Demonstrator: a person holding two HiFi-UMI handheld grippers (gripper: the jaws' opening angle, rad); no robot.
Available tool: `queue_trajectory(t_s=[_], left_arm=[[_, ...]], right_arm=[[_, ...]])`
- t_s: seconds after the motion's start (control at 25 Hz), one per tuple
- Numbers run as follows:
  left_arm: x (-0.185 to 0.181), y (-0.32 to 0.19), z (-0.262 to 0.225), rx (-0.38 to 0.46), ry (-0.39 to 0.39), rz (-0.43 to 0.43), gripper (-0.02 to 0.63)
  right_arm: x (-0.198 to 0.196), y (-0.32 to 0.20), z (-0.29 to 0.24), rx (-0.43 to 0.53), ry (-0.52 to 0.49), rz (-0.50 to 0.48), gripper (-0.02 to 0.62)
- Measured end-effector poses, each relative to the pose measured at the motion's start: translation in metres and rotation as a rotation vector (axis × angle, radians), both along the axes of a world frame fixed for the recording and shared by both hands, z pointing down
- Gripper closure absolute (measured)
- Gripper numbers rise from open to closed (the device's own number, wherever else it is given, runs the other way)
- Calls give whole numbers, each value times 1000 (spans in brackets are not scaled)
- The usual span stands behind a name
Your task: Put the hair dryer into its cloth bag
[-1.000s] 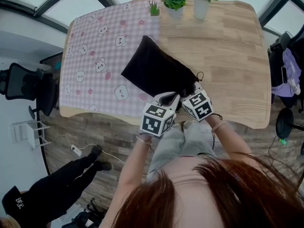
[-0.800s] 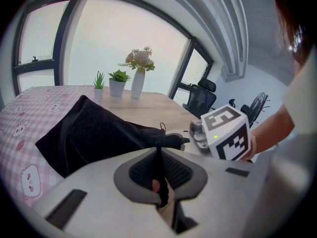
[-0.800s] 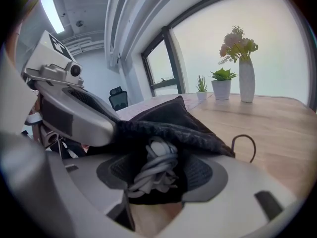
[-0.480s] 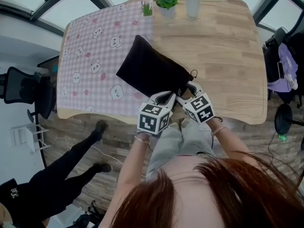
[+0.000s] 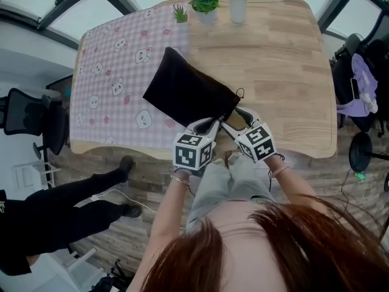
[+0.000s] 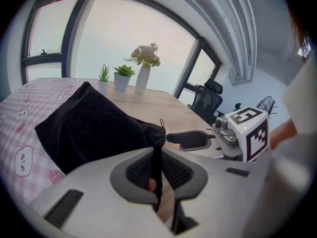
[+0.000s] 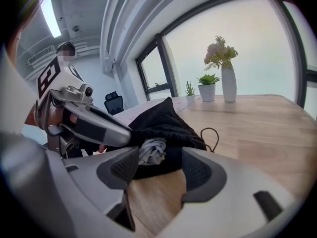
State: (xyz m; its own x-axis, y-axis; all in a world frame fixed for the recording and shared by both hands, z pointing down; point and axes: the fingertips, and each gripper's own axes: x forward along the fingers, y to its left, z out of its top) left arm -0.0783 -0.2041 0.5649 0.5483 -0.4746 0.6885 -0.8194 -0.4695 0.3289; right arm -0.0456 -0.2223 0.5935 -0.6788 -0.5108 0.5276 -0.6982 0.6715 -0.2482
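The black cloth bag point(image 5: 185, 93) lies slantwise on the table, half on the pink checked cloth, its mouth toward me. My left gripper point(image 5: 208, 126) is shut on the thin black edge of the bag's mouth point(image 6: 157, 150). In the right gripper view the mouth gapes, and a pale grey cord of the hair dryer point(image 7: 151, 150) shows inside. My right gripper point(image 7: 158, 168) stands open just in front of that mouth, with nothing between its pads. In the head view the right gripper point(image 5: 236, 121) is beside the bag's near right corner, where a drawstring loop point(image 7: 212, 138) lies on the wood.
A white vase with flowers point(image 5: 237, 5) and two small potted plants point(image 5: 205, 2) stand at the table's far edge. The bare wooden tabletop point(image 5: 285, 72) stretches right of the bag. A person in black point(image 5: 55, 218) is on the floor at the left, near an office chair point(image 5: 30, 111).
My right gripper has drawn a little to the right, away from the bag's mouth. The left gripper keeps its hold on the bag's edge. The person in black has moved across the floor.
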Motion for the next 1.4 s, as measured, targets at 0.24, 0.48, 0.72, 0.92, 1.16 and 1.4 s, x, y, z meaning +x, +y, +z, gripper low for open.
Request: queue_trajectory(t_s=[0.24, 0.48, 0.72, 0.92, 1.16, 1.4], left_arm=[[2, 1, 1, 8, -12, -20, 578], [2, 3, -4, 33, -10, -52, 577], [4, 7, -4, 41, -2, -71, 547], [7, 8, -7, 47, 14, -86, 529], [6, 6, -18, 85, 57, -111, 505], [-1, 7, -35, 158, 67, -137, 505]], right_arm=[[11, 2, -2, 8, 1, -12, 325], [19, 7, -1, 6, -4, -17, 328], [24, 14, -1, 9, -6, -22, 338], [27, 16, -3, 9, -14, -19, 356], [28, 13, -6, 4, -30, -3, 373], [27, 10, -13, 12, -52, 24, 394]])
